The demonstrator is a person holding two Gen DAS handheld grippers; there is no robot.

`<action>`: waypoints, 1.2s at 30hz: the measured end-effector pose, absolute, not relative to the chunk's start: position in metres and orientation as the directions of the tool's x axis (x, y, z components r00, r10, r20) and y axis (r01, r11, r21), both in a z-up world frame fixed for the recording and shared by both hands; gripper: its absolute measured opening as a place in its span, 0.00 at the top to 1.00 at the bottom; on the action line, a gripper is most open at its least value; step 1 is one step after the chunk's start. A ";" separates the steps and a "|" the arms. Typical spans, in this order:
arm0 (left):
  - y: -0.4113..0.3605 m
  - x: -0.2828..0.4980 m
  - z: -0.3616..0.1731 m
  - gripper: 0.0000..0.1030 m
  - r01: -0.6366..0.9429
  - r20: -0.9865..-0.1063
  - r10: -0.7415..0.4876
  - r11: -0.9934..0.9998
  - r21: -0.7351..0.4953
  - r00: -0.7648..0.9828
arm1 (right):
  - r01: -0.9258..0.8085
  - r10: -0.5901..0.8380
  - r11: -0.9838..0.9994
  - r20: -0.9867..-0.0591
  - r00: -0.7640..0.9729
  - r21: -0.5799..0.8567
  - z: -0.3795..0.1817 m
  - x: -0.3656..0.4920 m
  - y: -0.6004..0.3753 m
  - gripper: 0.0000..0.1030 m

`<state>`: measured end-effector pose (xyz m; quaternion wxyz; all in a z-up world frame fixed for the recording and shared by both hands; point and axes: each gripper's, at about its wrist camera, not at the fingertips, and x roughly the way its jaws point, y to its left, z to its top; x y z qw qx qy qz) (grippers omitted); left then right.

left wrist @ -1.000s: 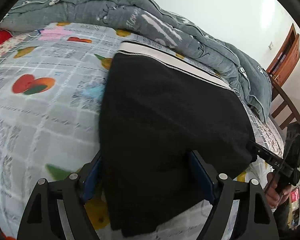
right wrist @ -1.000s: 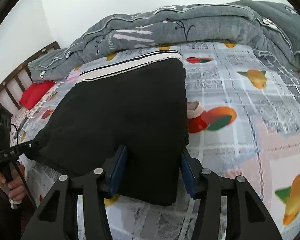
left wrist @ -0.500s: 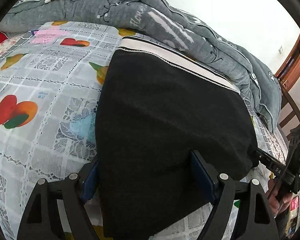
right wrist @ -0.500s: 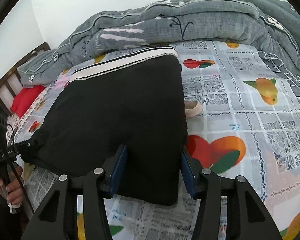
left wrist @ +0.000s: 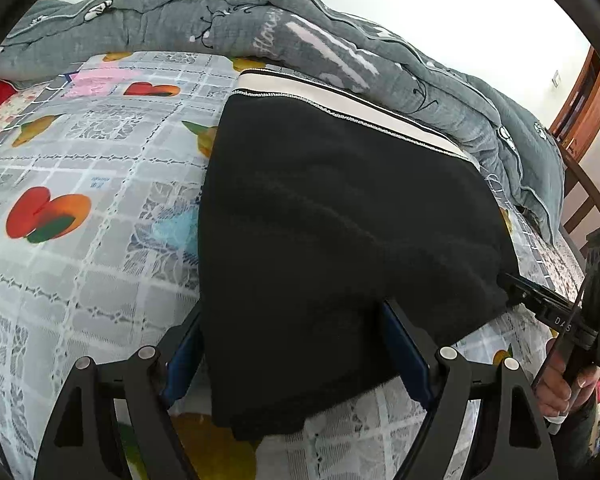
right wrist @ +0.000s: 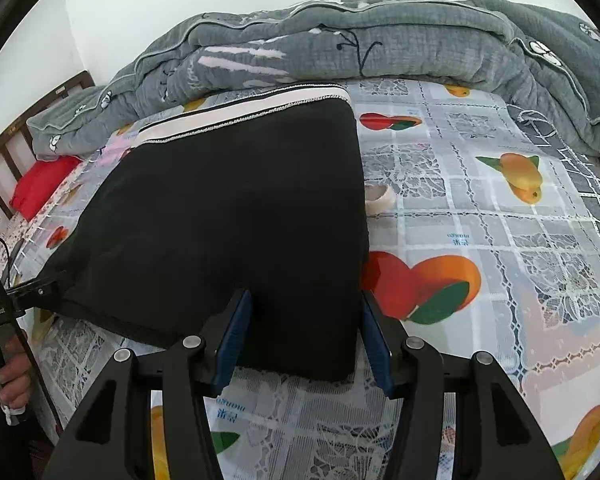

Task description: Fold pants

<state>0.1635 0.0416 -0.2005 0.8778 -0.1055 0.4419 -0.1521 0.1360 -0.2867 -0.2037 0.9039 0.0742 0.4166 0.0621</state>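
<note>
The black pants [left wrist: 340, 220] lie folded on the fruit-print bedsheet [left wrist: 80, 168], their white waistband [left wrist: 340, 100] at the far edge. My left gripper [left wrist: 292, 344] straddles the near left corner of the fabric, jaws apart on either side of it. My right gripper [right wrist: 302, 332] straddles the near right corner of the pants [right wrist: 236, 208] the same way. Each gripper shows in the other's view, at the fabric's edge: the right one [left wrist: 556, 316], the left one [right wrist: 16, 300].
A grey quilt [right wrist: 360, 44] is piled along the far side of the bed. A red pillow [right wrist: 40, 184] lies by the wooden headboard [right wrist: 28, 124]. A small beige roll [right wrist: 380, 198] sits beside the pants' right edge. A wooden door [left wrist: 584, 96] stands far right.
Both grippers moved the near edge of the pants forward over the bed. The jaws keep the same spread around the fabric.
</note>
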 end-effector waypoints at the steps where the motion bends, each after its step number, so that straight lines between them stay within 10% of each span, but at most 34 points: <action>1: 0.042 0.162 -0.201 0.20 0.172 -0.744 -0.359 0.932 -0.319 0.563 | -0.048 0.172 0.982 -0.745 0.644 0.184 -0.204 0.134 -0.287 0.49; 36: 0.010 0.111 -0.202 0.20 0.174 -0.769 -0.184 0.980 -0.096 0.612 | -0.010 0.146 0.983 -0.756 0.638 0.182 -0.201 0.094 -0.301 0.49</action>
